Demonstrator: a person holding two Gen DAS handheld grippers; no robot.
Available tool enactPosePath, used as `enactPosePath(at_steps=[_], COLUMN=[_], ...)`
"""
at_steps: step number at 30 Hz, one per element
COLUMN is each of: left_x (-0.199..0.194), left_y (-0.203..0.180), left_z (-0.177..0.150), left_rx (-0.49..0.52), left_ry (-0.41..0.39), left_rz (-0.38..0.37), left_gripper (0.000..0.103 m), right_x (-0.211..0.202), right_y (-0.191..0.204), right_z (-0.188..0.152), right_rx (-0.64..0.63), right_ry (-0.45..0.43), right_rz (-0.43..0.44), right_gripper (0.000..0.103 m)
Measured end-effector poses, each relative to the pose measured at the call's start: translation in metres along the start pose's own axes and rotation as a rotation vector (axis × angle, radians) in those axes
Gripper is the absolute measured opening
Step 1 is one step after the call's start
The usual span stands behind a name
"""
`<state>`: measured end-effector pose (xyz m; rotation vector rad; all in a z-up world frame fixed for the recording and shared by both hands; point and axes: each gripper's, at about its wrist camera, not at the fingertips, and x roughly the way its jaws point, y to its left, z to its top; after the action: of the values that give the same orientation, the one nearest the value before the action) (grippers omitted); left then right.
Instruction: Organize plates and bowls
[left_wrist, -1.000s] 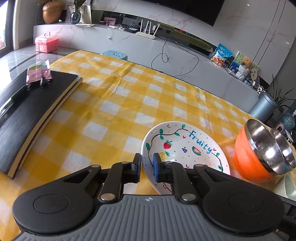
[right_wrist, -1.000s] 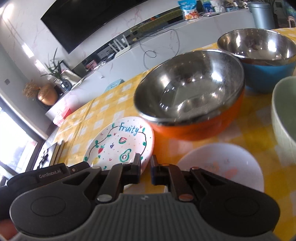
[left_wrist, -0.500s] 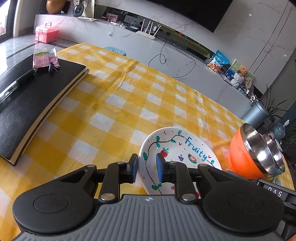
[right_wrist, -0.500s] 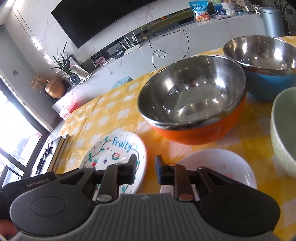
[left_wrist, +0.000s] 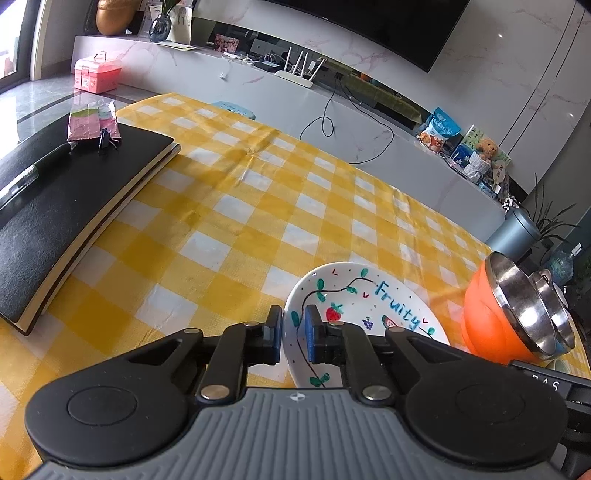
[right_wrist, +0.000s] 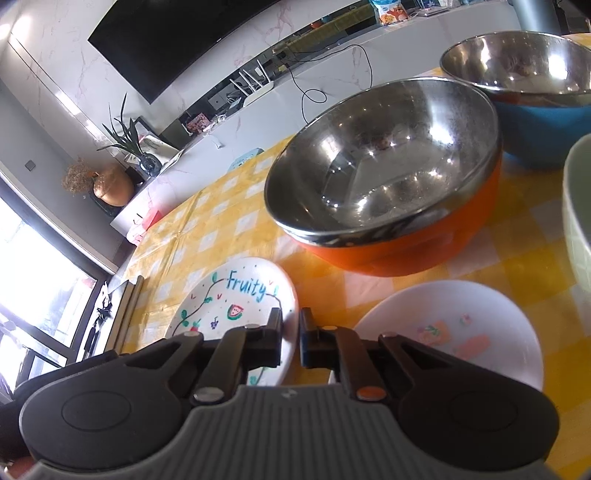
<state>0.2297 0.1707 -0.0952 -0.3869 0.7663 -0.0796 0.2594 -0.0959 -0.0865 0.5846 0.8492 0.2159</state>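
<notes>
A white plate painted with fruit and the word "Fruity" (left_wrist: 369, 306) lies on the yellow checked cloth, just beyond my left gripper (left_wrist: 293, 332). The left jaws are closing to a narrow gap, with nothing pinched between them. In the right wrist view the Fruity plate (right_wrist: 229, 299) lies left of a plain white plate with pink marks (right_wrist: 454, 332). My right gripper (right_wrist: 291, 334) hovers over the gap between the two plates, shut and empty. Behind stand an orange steel-lined bowl (right_wrist: 380, 177), a blue steel-lined bowl (right_wrist: 535, 129) and a pale green bowl (right_wrist: 580, 206) at the right edge.
A black notebook (left_wrist: 74, 206) with a pen (left_wrist: 37, 168) and a pink packet (left_wrist: 92, 118) lies on the table's left side. The orange bowl (left_wrist: 491, 317) stands right of the Fruity plate. A marble TV console runs behind the table.
Both grippers' jaws parted a little half a second ago and have come back together. The hands have barely shifted, and the plates and bowls have stayed in place.
</notes>
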Motion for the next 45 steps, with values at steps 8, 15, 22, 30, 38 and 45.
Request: enactPosePath(at_steps=[8,15,22,30,38,45], left_x=[-0.025,-0.070,-0.105,-0.124,-0.128,-0.128], left_y=[-0.003,-0.017,-0.029,-0.039,-0.042,-0.044], left_z=[-0.008,-0.027,-0.063,-0.105,-0.123,-0.129], left_rx=[-0.040,-0.088,-0.115,-0.128,-0.112,-0.091], left_ry=[-0.012,-0.037,-0.023,0.009,0.028,0.034], left_rz=[-0.014,-0.029,-0.039,-0.038,-0.028,-0.010], left_gripper=[0.013,0.013,0.013,0.013,0.013,0.013], right_x=[-0.022,-0.069,-0.125,-0.163,-0.172,-0.168], right_y=[0.001,-0.002,-0.015,-0.037,-0.045,-0.047], right_z=[0.002,-0.011,-0.037,-0.067,-0.079,-0.084], right_rx=[0.000,-0.002,-0.003,0.013,0.010,-0.002], right_ry=[-0.006,-0.006,-0.001,0.013,0.015,0.026], right_rz=[0.028,0.047,0.039,0.012,-0.006,-0.015], right_gripper=[0.006,0.006,0.006,0.006,0.006,0.006])
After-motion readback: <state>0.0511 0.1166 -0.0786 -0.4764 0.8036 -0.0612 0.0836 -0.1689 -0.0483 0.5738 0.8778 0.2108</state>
